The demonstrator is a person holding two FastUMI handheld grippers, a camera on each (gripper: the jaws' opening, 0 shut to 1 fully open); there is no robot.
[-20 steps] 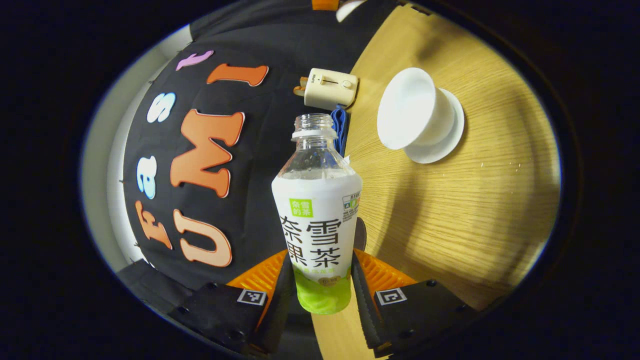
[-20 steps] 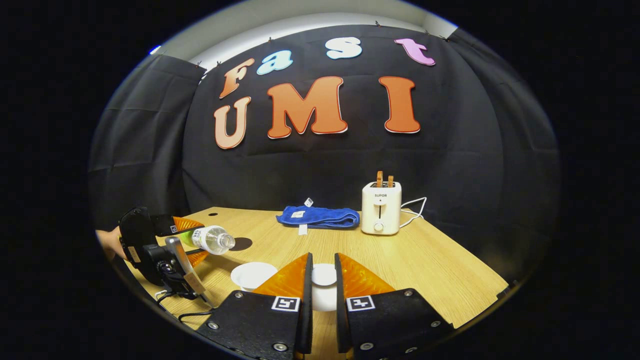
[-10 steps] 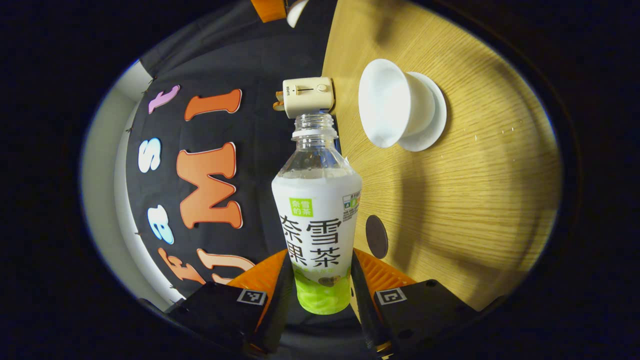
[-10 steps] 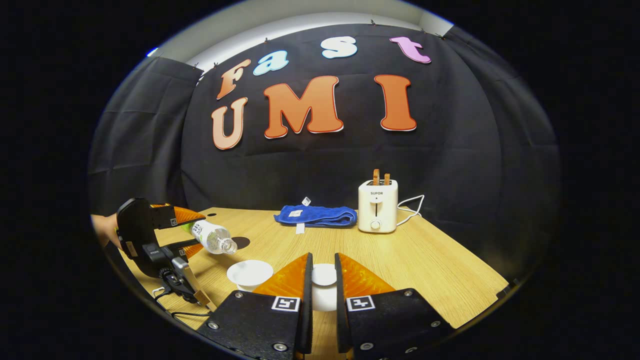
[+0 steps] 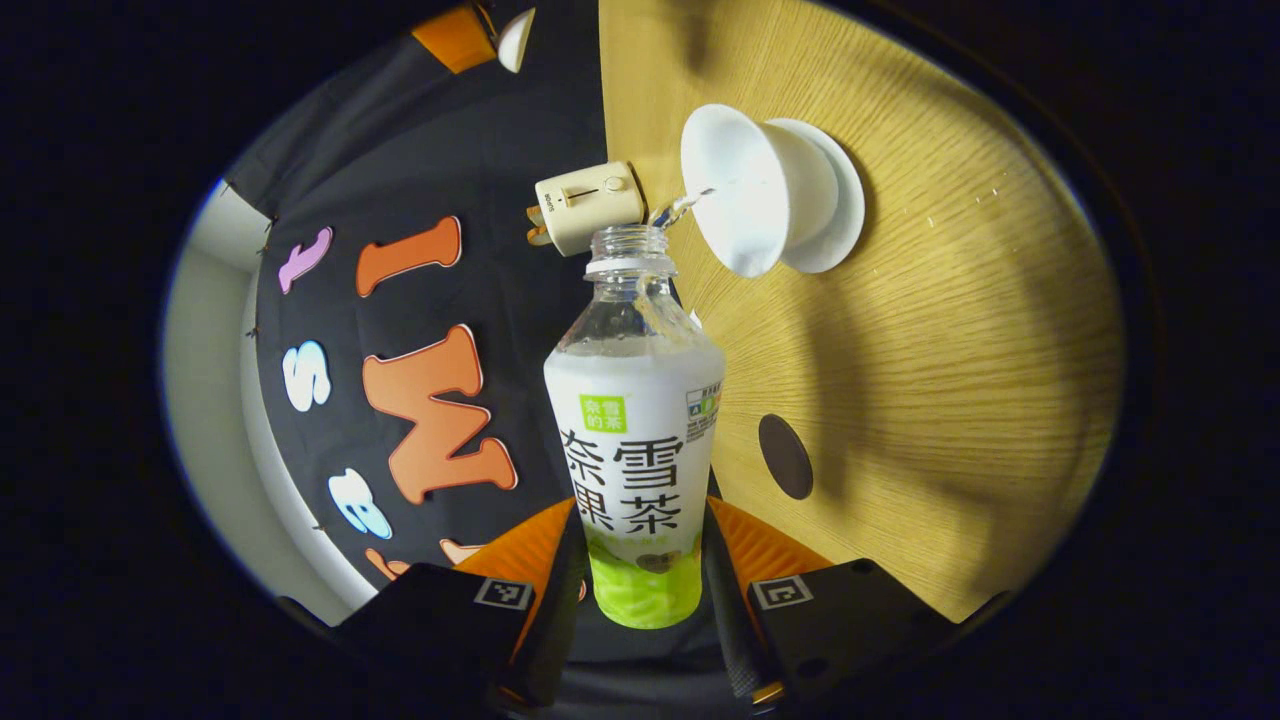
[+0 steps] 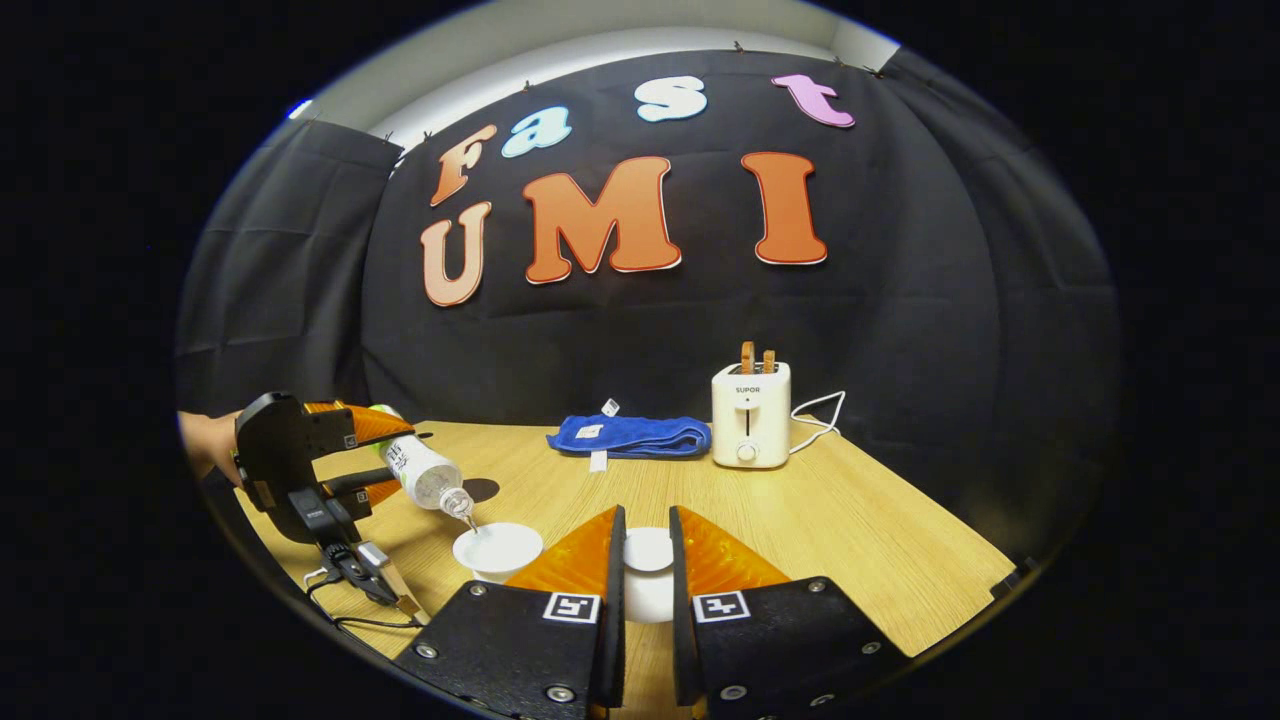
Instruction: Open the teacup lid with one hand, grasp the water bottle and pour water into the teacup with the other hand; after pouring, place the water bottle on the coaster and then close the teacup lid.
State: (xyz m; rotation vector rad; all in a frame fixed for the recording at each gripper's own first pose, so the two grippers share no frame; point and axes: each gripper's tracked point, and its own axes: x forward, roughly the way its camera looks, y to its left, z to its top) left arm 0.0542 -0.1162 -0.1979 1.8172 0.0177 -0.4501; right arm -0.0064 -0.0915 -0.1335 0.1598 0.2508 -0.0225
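The teacup stood uncovered on the desk, its lid pinched in the right hand-held gripper, while the left hand-held gripper, clamped on the tilted water bottle, poured; setting it on the coaster and re-lidding remained.

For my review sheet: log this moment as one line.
phase: pouring | left claw: holds water bottle, tilted, stream entering teacup | right claw: holds lid | coaster: bare

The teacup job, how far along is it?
Done: the lid is off, held by the right tool. In hand: the left tool tips the water bottle, water streaming into the teacup. Left: stand the bottle on the dark coaster, then put the lid back.
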